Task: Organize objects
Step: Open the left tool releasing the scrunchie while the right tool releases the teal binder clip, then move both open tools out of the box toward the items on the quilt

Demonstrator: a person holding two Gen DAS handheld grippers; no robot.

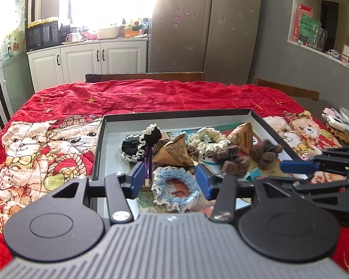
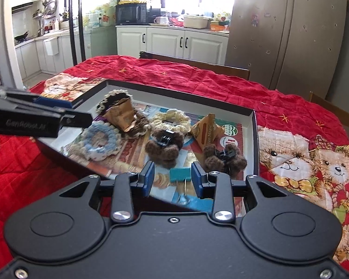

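**Both grippers hover over a crowded tray, nothing held**

The shallow white cardboard tray with a dark rim (image 1: 100, 144) sits on the worktop's red quilted bear-print cloth (image 1: 151, 93) and already holds the small items. The left gripper (image 1: 169, 181) is spread, its blue pads standing either side of the pale blue crocheted scrunchie (image 1: 174, 188) without pressing it. The right gripper (image 2: 172, 181) is partly spread over the near right corner, with a teal binder clip (image 2: 179, 174) between the pads, apparently untouched.

Risks, as I judge them: the pieces overlap, so closing on the scrunchie could snag the purple pen-like stick (image 1: 147, 160) just left of it or drag the folded paper beside it. The two grippers work near each other and could collide. Pushing on the light tray might slide it across the cloth.

Count in the tray: two brown fuzzy hair claws (image 2: 164, 148), two brown paper pyramid packets (image 1: 172, 153), one cream scrunchie (image 2: 171, 119), one black scrunchie with cream trim (image 1: 149, 137), one blue scrunchie, one teal clip, one purple stick; anything buried underneath I cannot tell
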